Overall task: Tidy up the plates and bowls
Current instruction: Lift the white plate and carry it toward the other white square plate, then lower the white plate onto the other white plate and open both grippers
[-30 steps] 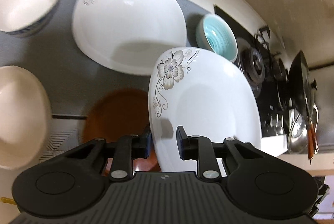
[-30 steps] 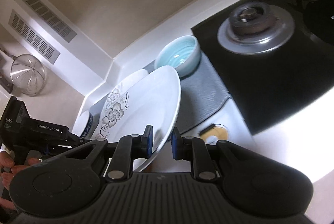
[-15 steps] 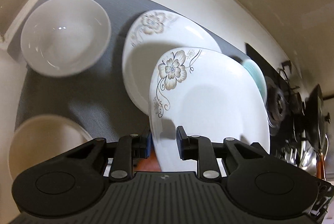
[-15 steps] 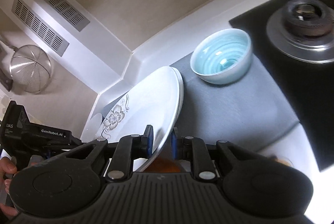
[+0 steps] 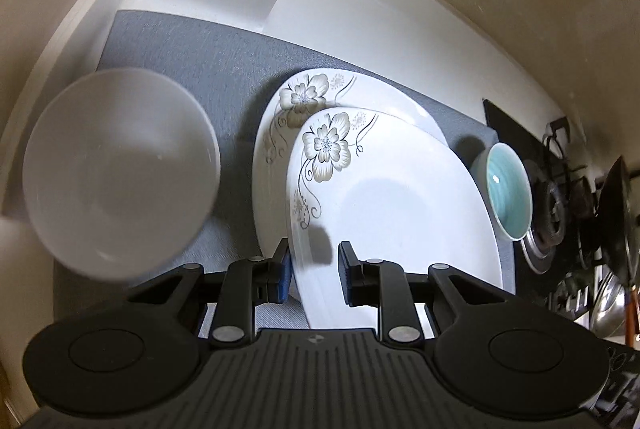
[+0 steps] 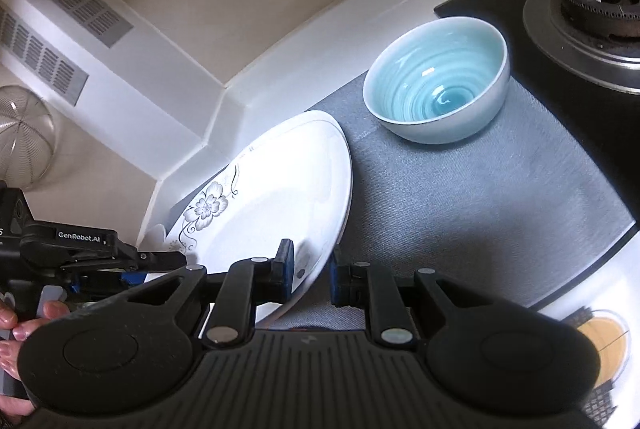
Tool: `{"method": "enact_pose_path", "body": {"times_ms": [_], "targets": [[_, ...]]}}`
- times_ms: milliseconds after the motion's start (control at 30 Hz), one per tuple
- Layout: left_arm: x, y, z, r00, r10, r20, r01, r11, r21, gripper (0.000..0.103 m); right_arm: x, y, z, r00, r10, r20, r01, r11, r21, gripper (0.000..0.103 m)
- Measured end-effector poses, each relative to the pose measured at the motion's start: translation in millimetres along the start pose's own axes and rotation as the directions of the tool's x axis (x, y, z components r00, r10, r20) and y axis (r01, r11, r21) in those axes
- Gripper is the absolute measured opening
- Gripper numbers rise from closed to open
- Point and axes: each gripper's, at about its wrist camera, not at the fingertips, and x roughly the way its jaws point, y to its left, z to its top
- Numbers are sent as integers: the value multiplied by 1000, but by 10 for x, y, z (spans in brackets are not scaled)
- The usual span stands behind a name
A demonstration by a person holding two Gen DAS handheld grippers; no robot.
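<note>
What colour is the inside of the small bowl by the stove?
Pale turquoise with a darker swirl, on the bowl; clearest in the right wrist view.

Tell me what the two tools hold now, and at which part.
Both hold one floral plate: the left tool at its near rim, the right tool at the opposite rim. It hangs over a second floral plate.

Pretty dim, warm indoor light in both views. The white bowl (image 5: pixel 120 169) in the left wrist view is smeared with motion blur. The flowered plate (image 6: pixel 272 201) blows out to glare in the right wrist view. Heavy fisheye bending curves the counter (image 5: pixel 360 21) edge, and corners go dark.
</note>
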Motion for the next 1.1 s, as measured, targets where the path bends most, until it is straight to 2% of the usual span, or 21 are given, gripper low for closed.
{"method": "enact_pose_path", "body": {"times_ms": [200,400,667,767,833,900,1000,1100], "targets": [[154,86,125,999,-10,-36,10,1000,3,25,87,49,-31,999,-40,-3,40,999,20,19],[242,103,115,998,-21,-59,22,1000,17,25,74,62,-60,997,-75,1,75,997,31,19],[262,226,161,995,-69,-73,68,998,-16,25,119,48,-87,995,-99,14,98,991,88,16],[241,218,189,993,-67,-98,65,998,-26,25,153,18,-105,995,-97,36,92,989,115,15],[194,186,189,993,-51,-106,49,999,-22,28,177,0,-111,996,-88,34,83,989,122,15],[110,170,164,994,-40,-98,39,999,-16,39,185,8,-105,996,-82,37,77,990,121,15],[-58,169,71,996,-45,-76,45,999,-1,47,192,67,-73,995,-88,44,84,992,89,15],[-172,196,-51,996,-44,-79,43,999,-10,48,223,96,-50,995,-91,48,87,993,79,14]]}}
